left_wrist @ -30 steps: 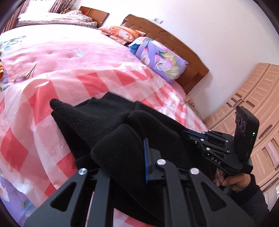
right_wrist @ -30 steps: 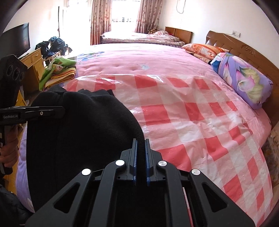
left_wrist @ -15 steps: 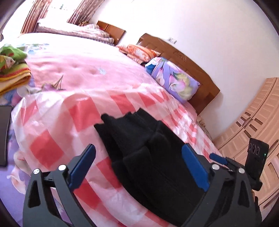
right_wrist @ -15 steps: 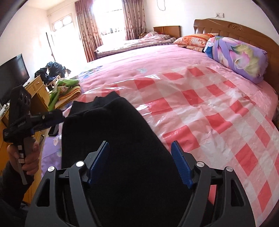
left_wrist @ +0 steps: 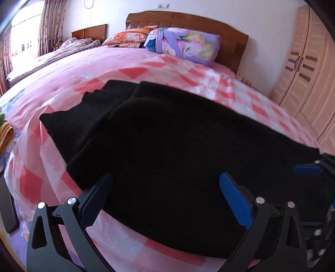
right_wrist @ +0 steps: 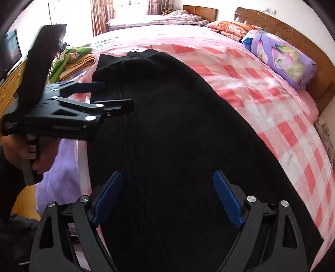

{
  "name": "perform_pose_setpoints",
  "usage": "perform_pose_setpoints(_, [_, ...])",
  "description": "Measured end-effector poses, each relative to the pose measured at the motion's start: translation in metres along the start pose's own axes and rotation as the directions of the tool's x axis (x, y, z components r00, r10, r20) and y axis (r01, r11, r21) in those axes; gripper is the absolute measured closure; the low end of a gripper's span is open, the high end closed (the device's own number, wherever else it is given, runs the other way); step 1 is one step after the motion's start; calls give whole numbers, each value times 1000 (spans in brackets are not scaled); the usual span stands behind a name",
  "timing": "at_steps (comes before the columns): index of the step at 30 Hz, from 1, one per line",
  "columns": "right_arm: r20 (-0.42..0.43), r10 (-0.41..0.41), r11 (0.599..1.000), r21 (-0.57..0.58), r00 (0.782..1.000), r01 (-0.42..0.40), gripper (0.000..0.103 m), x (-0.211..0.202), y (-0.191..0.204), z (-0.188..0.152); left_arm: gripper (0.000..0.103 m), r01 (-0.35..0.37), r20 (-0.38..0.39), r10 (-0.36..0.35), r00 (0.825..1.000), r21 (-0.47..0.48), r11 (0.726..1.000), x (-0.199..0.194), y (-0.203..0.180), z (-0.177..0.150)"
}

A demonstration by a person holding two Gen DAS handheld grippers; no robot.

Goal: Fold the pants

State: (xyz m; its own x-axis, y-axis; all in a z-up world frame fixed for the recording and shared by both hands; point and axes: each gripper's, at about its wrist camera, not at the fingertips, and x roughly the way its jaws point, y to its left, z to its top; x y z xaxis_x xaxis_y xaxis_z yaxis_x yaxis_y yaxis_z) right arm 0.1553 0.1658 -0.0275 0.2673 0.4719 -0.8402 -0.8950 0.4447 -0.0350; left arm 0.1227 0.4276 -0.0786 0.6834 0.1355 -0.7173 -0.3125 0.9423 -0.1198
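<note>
Black knit pants (left_wrist: pixel 178 129) lie folded lengthwise on the pink checked bedcover (left_wrist: pixel 134 73), one layer over the other, with the lower layer's edge showing at the far left end. My left gripper (left_wrist: pixel 165 177) hovers open just above the near edge of the pants, with nothing between its blue pads. My right gripper (right_wrist: pixel 167 174) is open too, over the other end of the pants (right_wrist: pixel 167 104). In the right wrist view the left gripper (right_wrist: pixel 117 95) hangs open beside the pants' left edge, held by a hand (right_wrist: pixel 41 154).
A floral pillow (left_wrist: pixel 184 45) and wooden headboard (left_wrist: pixel 188 23) are at the far side. A wardrobe (left_wrist: pixel 303 69) stands to the right. Folded blankets (right_wrist: pixel 75 60) and a TV (right_wrist: pixel 12 50) sit left of the bed. A second bed (right_wrist: pixel 155 18) lies beyond.
Both grippers were shut on the pants a second ago; they opened, let go and drew back. The pants now rest spread flat on the bed.
</note>
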Motion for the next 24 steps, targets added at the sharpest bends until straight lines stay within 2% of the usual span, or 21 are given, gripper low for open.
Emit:
perform_pose_setpoints(2, [10,-52,997,55,999,51,15,-18,-21,-25,2,-62,7,62,998,59,996,-5,-12,2])
perform_pose_setpoints(4, [17,-138,980,150,990,134,15,-39,-53,-56,2,-77,32,75,997,81,994,-23,-25,7])
perform_pose_setpoints(7, [-12,-268,913,316,963,258,15,-69,-99,-108,2,-13,125,-4,992,141,990,-59,-60,12])
perform_pose_setpoints(10, [-125,-317,838,427,940,339,15,-87,-132,-177,2,90,95,-115,989,234,968,-66,-113,12])
perform_pose_setpoints(12, [-80,-246,815,523,966,251,7,-107,-145,-221,2,128,81,-162,984,319,939,-66,-158,9])
perform_pose_setpoints(13, [-72,-251,814,524,965,251,7,-118,-145,-236,2,147,73,-184,980,357,923,-67,-178,9])
perform_pose_setpoints(15, [-119,-283,803,514,952,303,7,-138,-144,-260,2,185,57,-232,971,432,883,-68,-223,9])
perform_pose_setpoints(16, [-115,-295,783,540,949,309,7,-151,-147,-270,2,199,50,-251,967,468,861,-68,-249,11])
perform_pose_setpoints(19, [-113,-376,701,614,920,362,7,-175,-172,-286,2,277,-17,-319,947,541,794,-52,-321,19])
perform_pose_setpoints(21, [-100,-360,691,639,928,337,7,-171,-191,-292,2,307,-100,-306,947,573,760,-25,-378,20])
perform_pose_setpoints(22, [-156,-355,686,627,922,370,7,-161,-198,-297,2,317,-133,-296,946,582,749,-16,-398,17])
perform_pose_setpoints(23, [-170,-348,699,609,922,376,4,-155,-200,-303,2,335,-183,-283,942,598,728,0,-426,10])
perform_pose_setpoints(24, [-154,-323,710,613,934,347,4,-159,-199,-308,2,344,-214,-270,939,615,709,9,-446,4])
